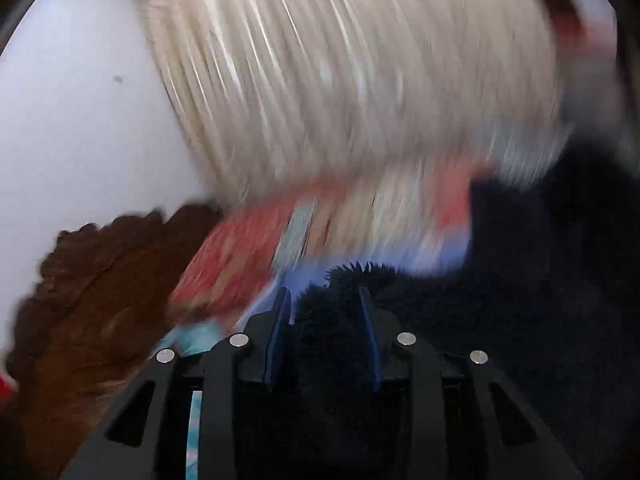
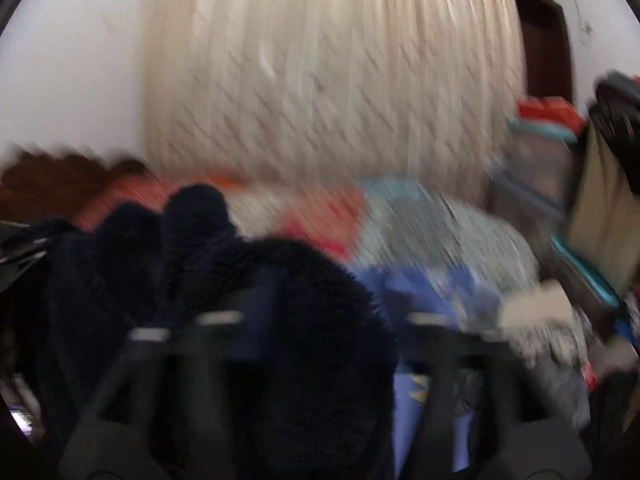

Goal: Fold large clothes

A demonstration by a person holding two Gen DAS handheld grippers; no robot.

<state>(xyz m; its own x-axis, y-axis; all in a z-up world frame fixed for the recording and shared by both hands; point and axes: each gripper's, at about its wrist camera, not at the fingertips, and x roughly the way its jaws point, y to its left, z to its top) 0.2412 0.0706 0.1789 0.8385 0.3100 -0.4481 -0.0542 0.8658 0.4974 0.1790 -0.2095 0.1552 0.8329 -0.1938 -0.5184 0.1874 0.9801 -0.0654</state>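
A dark navy fleece garment (image 1: 540, 320) hangs from both grippers and fills the lower part of each view. My left gripper (image 1: 326, 304) is shut on a bunched edge of it, the fabric pinched between the blue-edged fingers (image 1: 282, 308). In the right wrist view the same navy fleece (image 2: 312, 340) covers my right gripper (image 2: 320, 320); that frame is blurred and fabric sits between its dark fingers. Both views are smeared by motion.
A cream curtain (image 1: 340, 80) hangs behind, beside a white wall (image 1: 72, 120). A carved brown wooden headboard (image 1: 92, 300) is at the left. A red, blue and white patterned bed cover (image 1: 240, 264) lies below. A pile of clothes and bags (image 2: 560, 200) is at the right.
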